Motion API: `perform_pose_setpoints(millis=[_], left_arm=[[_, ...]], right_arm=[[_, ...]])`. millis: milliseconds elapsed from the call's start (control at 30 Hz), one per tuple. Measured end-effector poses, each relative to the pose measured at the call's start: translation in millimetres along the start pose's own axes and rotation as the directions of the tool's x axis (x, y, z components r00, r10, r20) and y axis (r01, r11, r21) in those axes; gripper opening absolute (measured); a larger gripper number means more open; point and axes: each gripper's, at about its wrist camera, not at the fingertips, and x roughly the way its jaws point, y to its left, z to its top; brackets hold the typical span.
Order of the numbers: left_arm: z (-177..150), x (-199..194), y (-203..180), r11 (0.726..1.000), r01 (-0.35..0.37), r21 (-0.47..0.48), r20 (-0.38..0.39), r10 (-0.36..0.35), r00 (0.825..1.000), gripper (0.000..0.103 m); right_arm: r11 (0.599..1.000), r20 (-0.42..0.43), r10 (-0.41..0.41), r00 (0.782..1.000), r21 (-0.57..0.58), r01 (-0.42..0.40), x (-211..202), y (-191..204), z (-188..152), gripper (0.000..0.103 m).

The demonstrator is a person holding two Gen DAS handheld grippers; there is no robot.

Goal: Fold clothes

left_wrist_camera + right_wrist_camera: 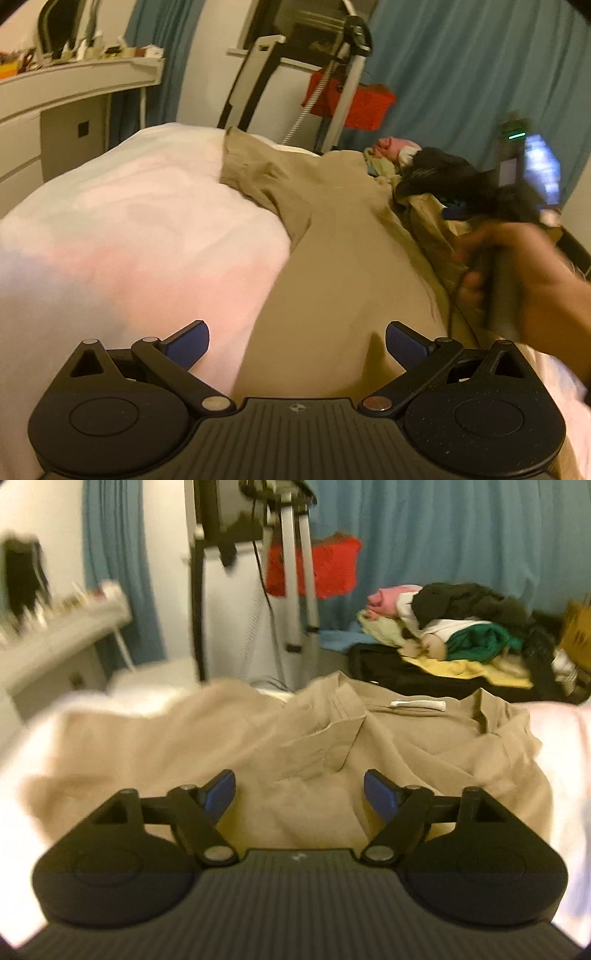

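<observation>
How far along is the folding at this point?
Early. Done: the tan shirt is laid out on the white bed, collar away from the person, still rumpled and unfolded. In hand: nothing; the left tongs and right tongs both hang open over it. Left: every fold on this shirt, plus the clothes pile behind.

Tan collared shirt (pixel 369 746) lies spread, rumpled, on white bed, collar w/ white tag facing up.
</observation>
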Motion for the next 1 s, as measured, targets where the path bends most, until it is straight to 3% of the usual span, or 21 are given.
perform_pose_setpoints(millis=[167, 367, 567, 700, 833, 1000], left_arm=[[-4, -9, -12, 0.999, 0.003, 0.040, 0.007, -0.003, 1.000, 0.102], [-19, -38, -45, 0.987, 0.007, 0.158, 0.021, -0.010, 1.000, 0.102], [-40, -70, -79, 0.964, 0.008, 0.267, -0.012, -0.005, 1.000, 0.102], [-50, -82, -87, 0.960, 0.024, 0.279, -0.032, -0.016, 0.999, 0.102], [-57, -96, -97, 0.944, -0.010, 0.330, 0.023, 0.003, 1.000, 0.102], [-63, -105, -108, 0.932, -0.036, 0.360, 0.048, 0.020, 0.999, 0.102]], right_arm=[[0.993, 0.067, 0.063, 0.996, 0.095, -0.069, -113, -23, -2, 0.078], [0.976, 0.091, 0.017, 0.996, 0.216, -0.036, -242, -64, -42, 0.078], [0.960, 0.092, 0.012, 0.996, 0.276, -0.037, -282, -89, -77, 0.078], [0.948, 0.092, 0.009, 0.996, 0.316, -0.038, -309, -105, -101, 0.078], [0.934, 0.092, 0.006, 0.996, 0.356, -0.038, -336, -121, -124, 0.078], [0.921, 0.106, 0.018, 0.994, 0.384, -0.058, -344, -131, -128, 0.078]])
